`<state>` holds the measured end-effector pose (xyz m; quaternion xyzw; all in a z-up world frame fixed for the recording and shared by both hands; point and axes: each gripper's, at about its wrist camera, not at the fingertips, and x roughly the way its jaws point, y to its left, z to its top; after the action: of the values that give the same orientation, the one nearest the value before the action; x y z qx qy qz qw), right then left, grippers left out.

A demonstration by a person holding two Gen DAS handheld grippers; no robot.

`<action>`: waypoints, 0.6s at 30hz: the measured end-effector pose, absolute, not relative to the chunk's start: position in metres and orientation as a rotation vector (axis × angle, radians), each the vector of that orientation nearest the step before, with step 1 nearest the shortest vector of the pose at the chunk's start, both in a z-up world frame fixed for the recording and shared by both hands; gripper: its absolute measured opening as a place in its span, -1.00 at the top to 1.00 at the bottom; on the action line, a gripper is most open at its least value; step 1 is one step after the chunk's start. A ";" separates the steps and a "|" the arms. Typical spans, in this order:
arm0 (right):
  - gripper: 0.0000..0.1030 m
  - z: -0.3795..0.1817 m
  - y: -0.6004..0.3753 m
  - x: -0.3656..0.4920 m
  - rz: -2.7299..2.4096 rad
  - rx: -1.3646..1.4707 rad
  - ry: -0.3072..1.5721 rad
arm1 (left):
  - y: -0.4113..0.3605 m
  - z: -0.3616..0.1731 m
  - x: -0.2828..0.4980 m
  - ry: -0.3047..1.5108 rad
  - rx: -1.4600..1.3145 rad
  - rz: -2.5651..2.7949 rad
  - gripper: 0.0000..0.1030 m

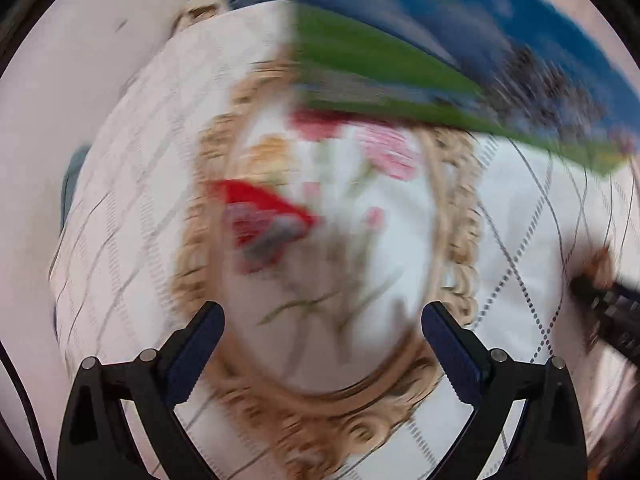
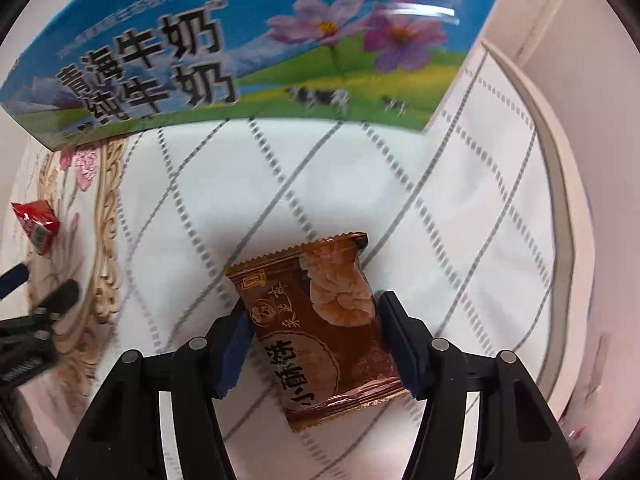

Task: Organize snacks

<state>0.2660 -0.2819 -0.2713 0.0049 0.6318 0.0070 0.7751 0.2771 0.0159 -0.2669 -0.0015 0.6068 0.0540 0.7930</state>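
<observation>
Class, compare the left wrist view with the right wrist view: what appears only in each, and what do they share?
Only the left wrist view: the left gripper, wide open with nothing between its fingers, over the whole floral medallion on the tablecloth.

Only the right wrist view: the brown pastry packet between the right gripper's fingers, which seem to press its sides, and the print on the milk carton.

Both: the carton, the red snack packet, the checked cloth and medallion.

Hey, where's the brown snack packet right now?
In the right wrist view, the brown snack packet lies on the checked tablecloth between the right gripper fingers, below the milk carton.
</observation>
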 end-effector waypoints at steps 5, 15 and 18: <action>-0.24 -0.277 -0.256 0.259 0.017 0.086 1.427 | 0.065 -0.255 0.295 1.312 -0.133 0.122 -0.96; -0.24 -0.270 -0.163 0.264 0.035 0.043 1.455 | 0.075 -0.288 0.358 1.388 -0.190 0.052 0.19; -0.24 -0.271 -0.145 0.268 0.029 0.023 1.461 | 0.075 -0.290 0.361 1.386 -0.213 0.019 0.38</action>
<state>0.2683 -0.1446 -0.2705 0.0103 0.6670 0.0135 0.7448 0.3611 0.0750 -0.2902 -0.0981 0.6374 0.0086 0.7642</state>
